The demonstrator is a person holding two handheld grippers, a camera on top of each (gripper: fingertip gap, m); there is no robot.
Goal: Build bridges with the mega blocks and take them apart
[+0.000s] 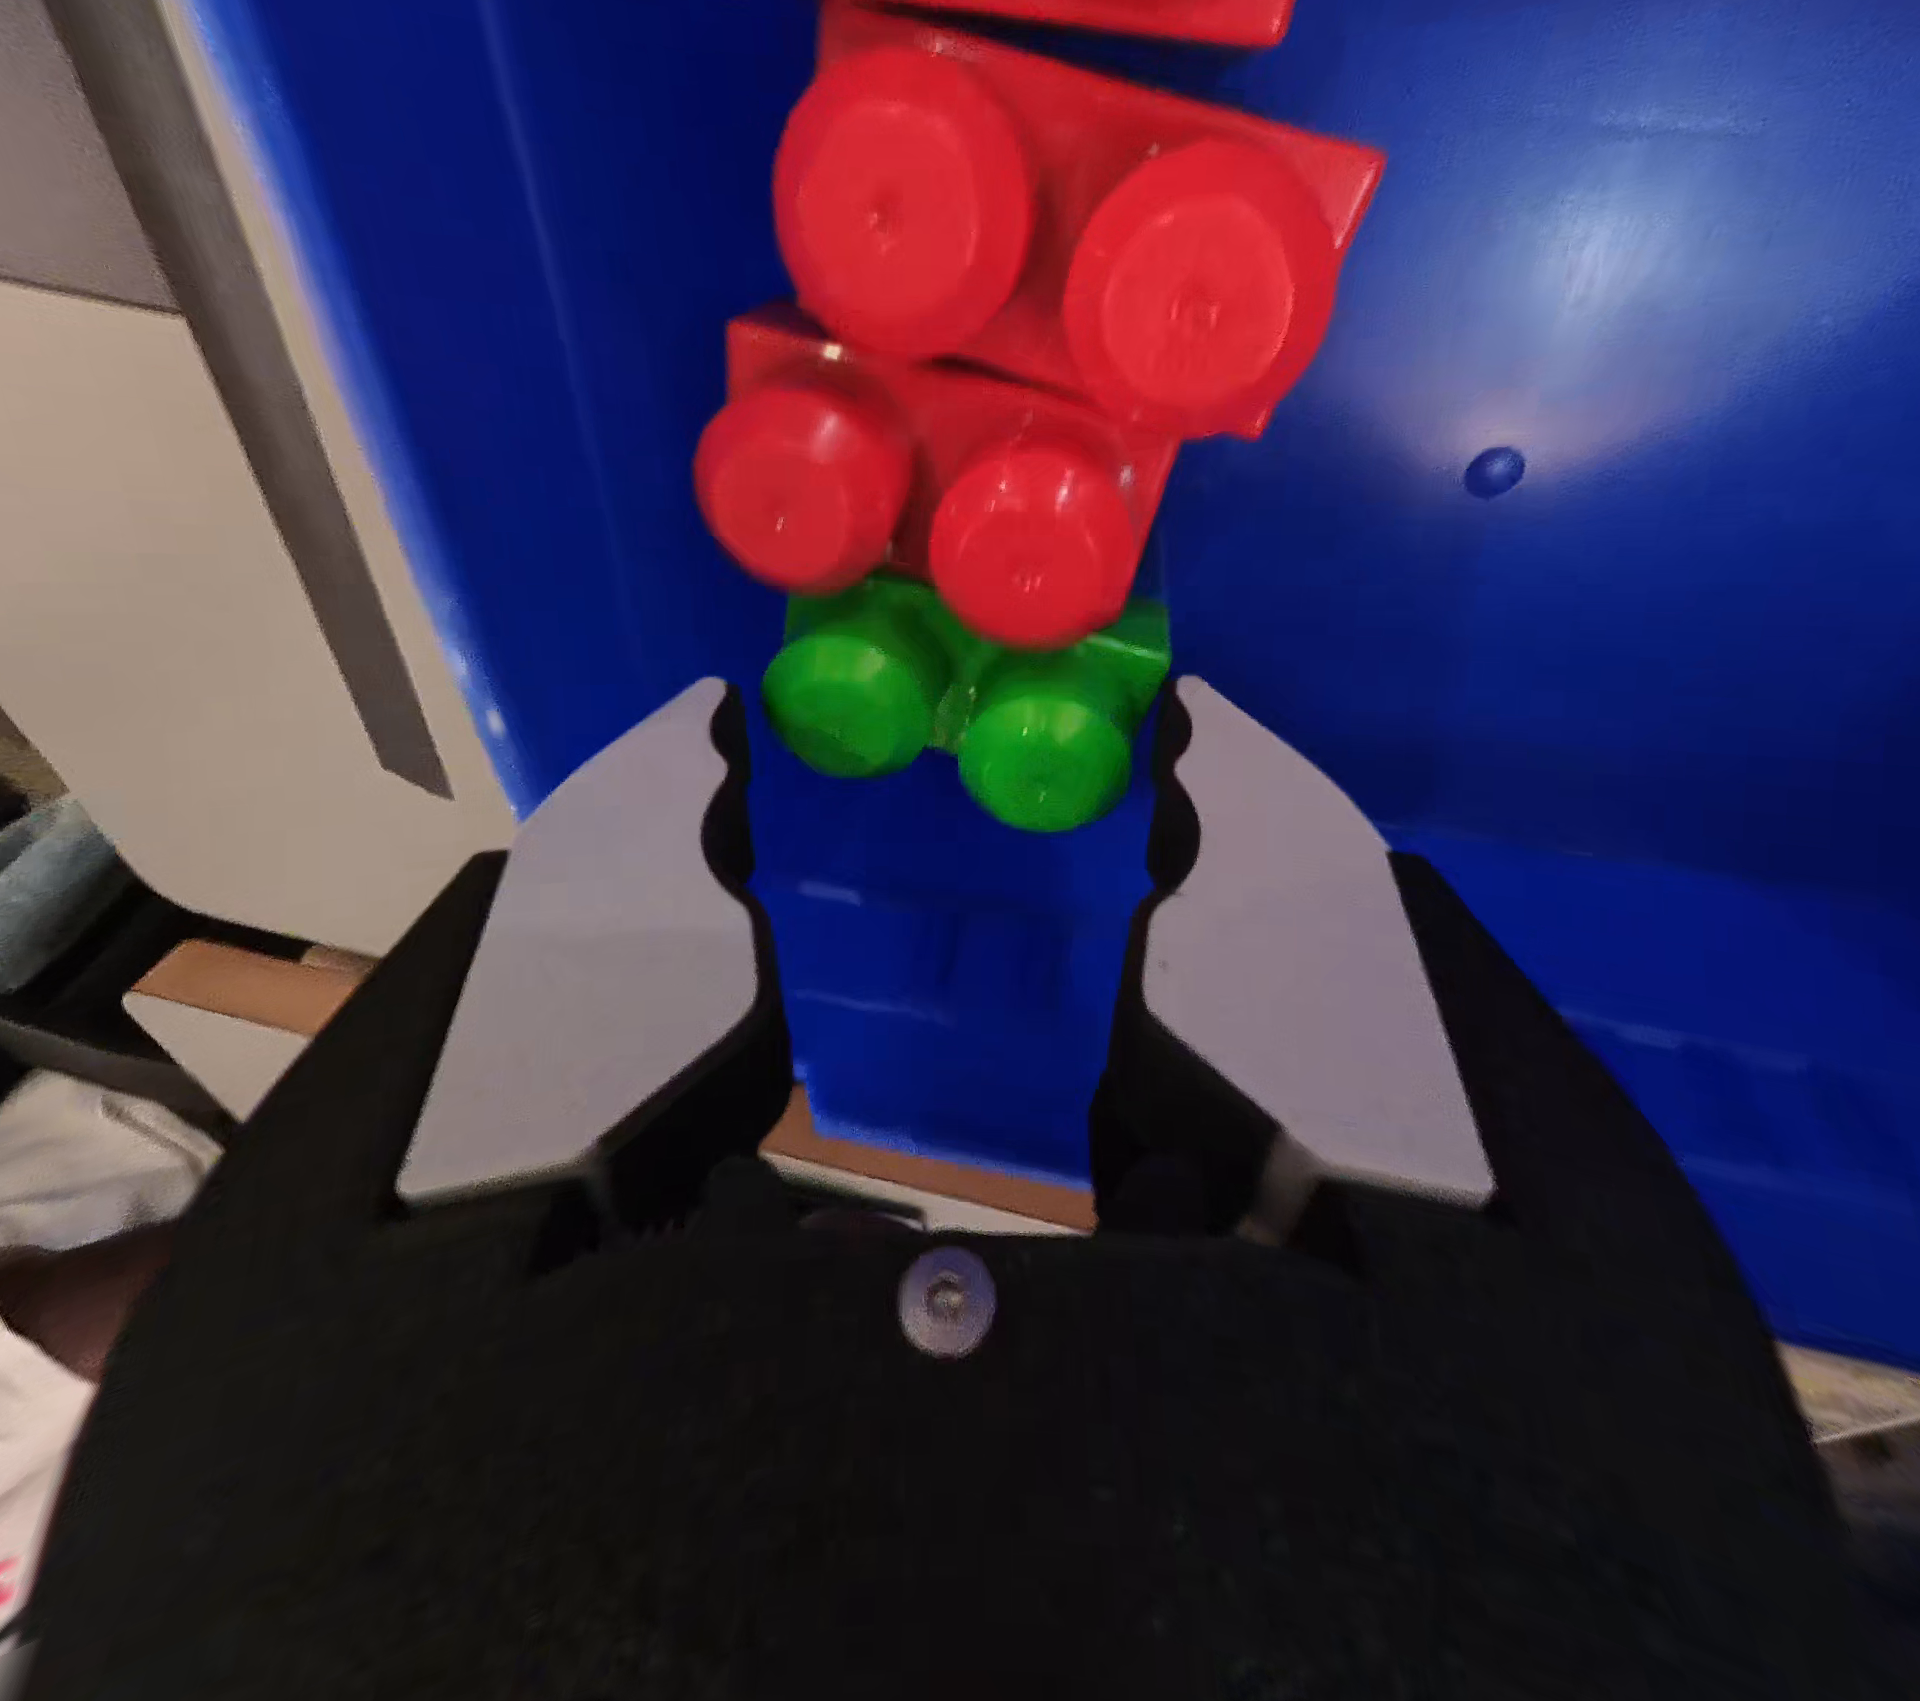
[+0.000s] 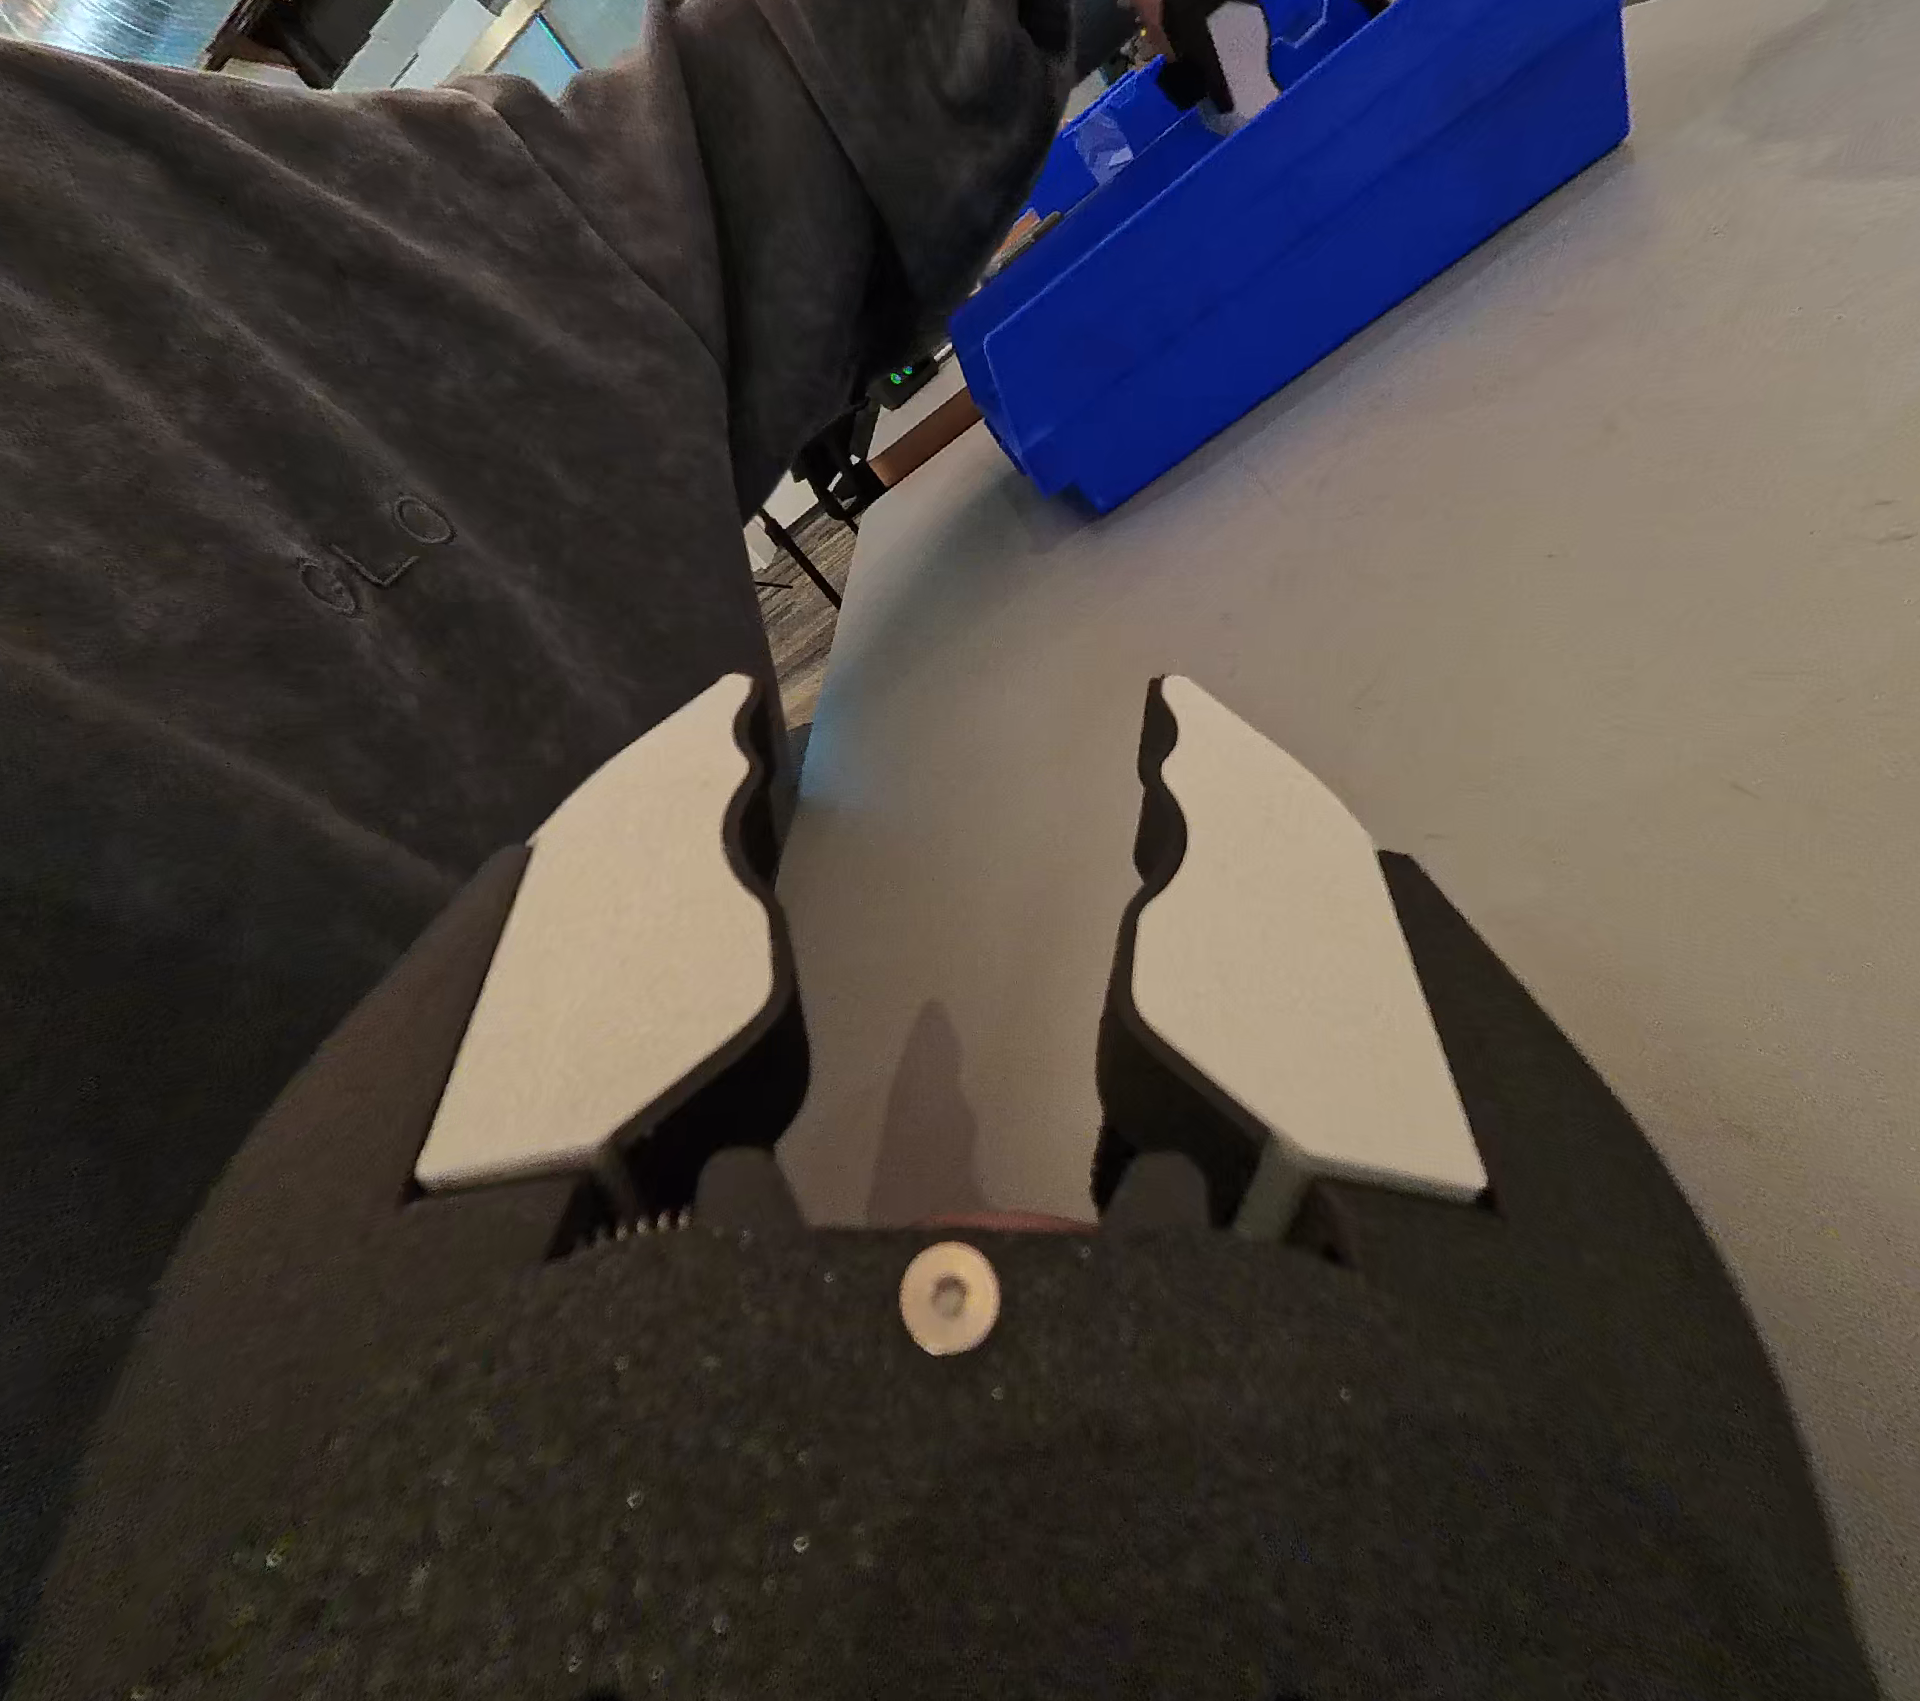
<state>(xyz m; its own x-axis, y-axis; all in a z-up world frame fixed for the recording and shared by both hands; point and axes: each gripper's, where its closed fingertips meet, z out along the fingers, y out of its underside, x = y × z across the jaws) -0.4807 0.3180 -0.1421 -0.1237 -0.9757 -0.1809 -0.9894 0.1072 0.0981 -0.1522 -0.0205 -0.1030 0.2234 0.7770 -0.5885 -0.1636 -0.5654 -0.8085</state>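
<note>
Left wrist view: we found the left gripper point(image 1: 951, 716) with jaws apart and empty, poised inside the blue bin point(image 1: 1558, 301) just short of the green block point(image 1: 956, 706). Three red blocks point(image 1: 1060, 238) lay in a loose row beyond it, touching or overlapping; whether any were pressed together we could not tell. We judged the task near its start, since no bridge stood anywhere and every block in sight lay in the bin. Right wrist view: we found the right gripper point(image 2: 961, 716) likewise spread and empty, low over the bare grey table point(image 2: 1455, 716), well apart from the bin. A grey sleeve point(image 2: 831, 93) reached toward the bin. The bin walls stood close around the blocks and would crowd any grasp.
</note>
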